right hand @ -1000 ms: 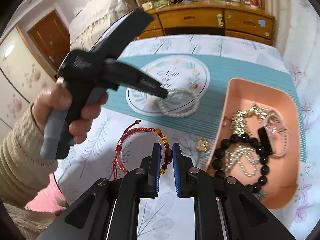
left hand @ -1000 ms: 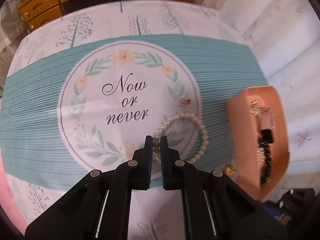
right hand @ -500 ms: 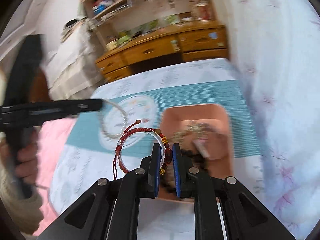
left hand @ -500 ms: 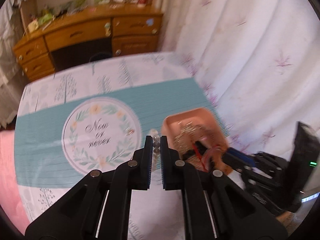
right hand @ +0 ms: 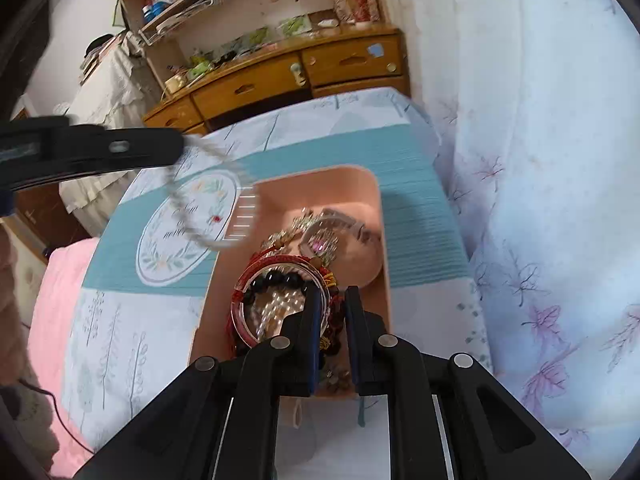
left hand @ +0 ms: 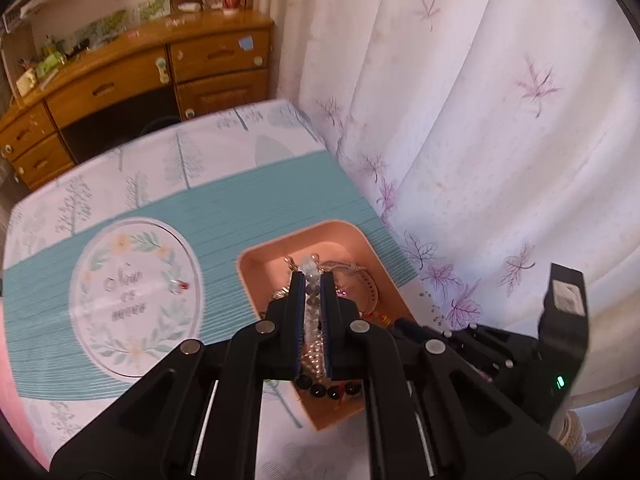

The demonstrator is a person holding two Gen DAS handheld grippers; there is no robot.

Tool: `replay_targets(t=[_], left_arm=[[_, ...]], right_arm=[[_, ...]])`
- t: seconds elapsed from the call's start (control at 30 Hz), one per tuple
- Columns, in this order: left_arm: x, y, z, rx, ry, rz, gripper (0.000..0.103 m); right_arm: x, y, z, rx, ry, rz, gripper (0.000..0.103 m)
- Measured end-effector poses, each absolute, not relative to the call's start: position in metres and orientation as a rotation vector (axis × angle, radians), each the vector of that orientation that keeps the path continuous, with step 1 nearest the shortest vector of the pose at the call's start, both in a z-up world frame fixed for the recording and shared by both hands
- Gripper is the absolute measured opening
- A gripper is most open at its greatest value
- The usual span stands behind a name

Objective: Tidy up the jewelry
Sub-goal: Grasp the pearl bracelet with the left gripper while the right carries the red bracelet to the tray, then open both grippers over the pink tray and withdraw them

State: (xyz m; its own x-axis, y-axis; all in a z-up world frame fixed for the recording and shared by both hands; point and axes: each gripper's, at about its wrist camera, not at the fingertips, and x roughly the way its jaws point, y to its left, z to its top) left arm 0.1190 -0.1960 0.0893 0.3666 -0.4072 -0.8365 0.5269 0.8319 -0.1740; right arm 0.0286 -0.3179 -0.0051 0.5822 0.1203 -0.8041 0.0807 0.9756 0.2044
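Hanging from the left claw (right hand: 176,146), the pearl bracelet (right hand: 208,204) dangles as a blurred loop just off the near-left rim of the pink tray (right hand: 372,184), over the seam between tray and the desk's teal cloth (right hand: 416,168). In the left wrist view the same beads sit pinched between narrow-set jaws of the left claw (left hand: 311,280), jaws closed on the strand, tray (left hand: 256,268) directly beneath and ahead.

Right claw (right hand: 331,300): jaws pinched onto the red cord bracelet (right hand: 256,276), which is paired with a clear bangle (right hand: 280,304). That ring hangs low over the near half of the tray, above the black bead strand (right hand: 276,280) and a small pearl string; whether it touches them cannot be told.

Key relation, as I judge it: the pearl loop lies left of and slightly short of the tray's open far-left corner, so the left claw needs a short carry rightward and down before letting go. Right claw is nearer its drop, already inside the rim. Tray's long axis runs away from both cameras toward the wooden dresser (right hand: 280,80). Far half holds a watch (right hand: 344,224) and a tangled chain. Risk: the two claws crowd the same near end.
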Motion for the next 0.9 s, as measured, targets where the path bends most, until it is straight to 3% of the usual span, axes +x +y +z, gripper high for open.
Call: replay_targets(t=[0.23,0.47,0.8,0.9], left_arm=[[0.134,-0.206,0.038,0.147,1.11,-0.574,0.005],[0.15,-0.197,0.003,0.193,1.17,-0.468,0.005],[0.147,-0.192,-0.004,0.178,1.217,-0.528,0.006],[0.139,-0.191,0.001,0.199,1.205,-0.539,0.011]], right_arm=[[0.027,-0.309,-0.025,0.188,1.019,0.04,0.013],[0.024,-0.306,-0.025,0.221,1.007,0.059,0.032],[0.025,-0.309,-0.019,0.244,0.999,0.057,0.032],[0.025,-0.309,-0.015,0.243,0.991,0.056,0.033]])
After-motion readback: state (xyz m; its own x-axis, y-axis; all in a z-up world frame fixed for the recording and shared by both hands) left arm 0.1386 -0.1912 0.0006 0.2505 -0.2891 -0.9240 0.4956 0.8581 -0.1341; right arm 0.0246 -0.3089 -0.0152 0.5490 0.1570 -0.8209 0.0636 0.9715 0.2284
